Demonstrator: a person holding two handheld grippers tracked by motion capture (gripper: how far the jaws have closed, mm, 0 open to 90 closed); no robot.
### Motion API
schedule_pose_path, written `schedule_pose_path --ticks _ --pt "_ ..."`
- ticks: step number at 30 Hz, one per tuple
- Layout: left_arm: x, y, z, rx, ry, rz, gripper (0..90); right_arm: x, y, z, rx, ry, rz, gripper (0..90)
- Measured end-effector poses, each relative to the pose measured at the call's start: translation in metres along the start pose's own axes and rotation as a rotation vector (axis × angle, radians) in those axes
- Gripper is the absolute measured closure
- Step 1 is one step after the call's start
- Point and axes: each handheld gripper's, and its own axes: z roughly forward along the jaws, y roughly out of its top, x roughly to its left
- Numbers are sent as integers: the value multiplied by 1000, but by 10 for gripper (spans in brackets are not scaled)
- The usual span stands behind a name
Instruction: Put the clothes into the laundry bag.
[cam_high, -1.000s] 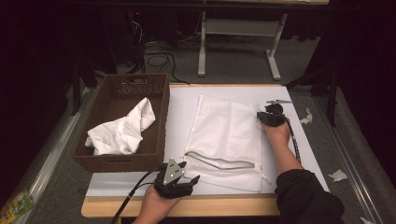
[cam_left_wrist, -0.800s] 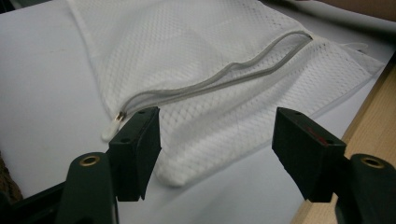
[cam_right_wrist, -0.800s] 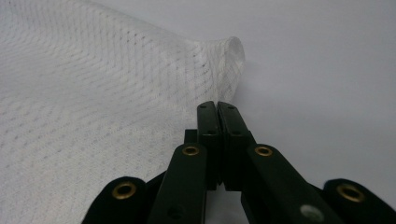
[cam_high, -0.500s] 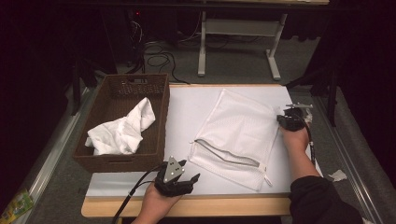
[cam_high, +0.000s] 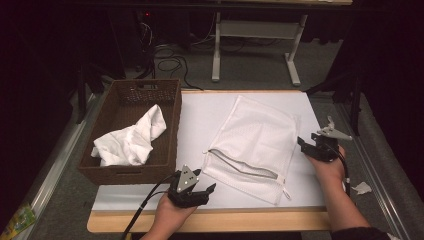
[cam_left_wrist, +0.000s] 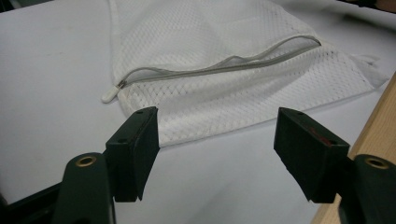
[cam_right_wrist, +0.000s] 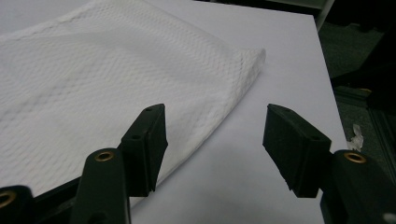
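White mesh-cloth bag (cam_high: 252, 141) with grey zip (cam_left_wrist: 219, 67) — woven brown basket (cam_high: 131, 129), matt table sheet (cam_high: 200, 115).

A white mesh bag (cam_high: 255, 140) lies tilted on the surface (cam_high: 200, 112) — left claw (cam_high: 202, 191) near its zipper corner, right claw (cam_high: 305, 145) open beside its edge.

A wooden-edged table (cam_high: 210, 220) is carrying a white sheet (cam_high: 200, 115) that is covering most of its top. Lying directly on the sheet is a white mesh laundry bag (cam_high: 255, 145), its grey zipper (cam_high: 245, 167) gaping partly open, while a brown wicker basket (cam_high: 172, 125) is sitting at the left edge.
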Motion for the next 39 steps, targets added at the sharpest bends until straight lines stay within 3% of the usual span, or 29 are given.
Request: schedule_pose_path --ticks 6,11,13,19,28,31,39 --pt "1 1 3 -3 -18 -13 309 12 -13 -30 -19 21 -37 348" --pt "1 1 5 1 -22 -12 306 22 -16 -46 -39 48 -20 329" --pt "1 1 5 3 -20 -10 304 32 -17 -59 -61 60 -37 324" --pt "-1 1 5 8 -24 -1 296 52 -20 -78 -90 95 -48 317" --pt "-1 0 6 10 -36 9 281 86 -23 -86 -102 162 -72 252" --pt "1 3 6 -10 -40 -5 271 97 -24 -87 -113 180 -85 220" --pt "2 8 6 -28 -20 -14 238 99 -30 -85 -100 193 -98 180"
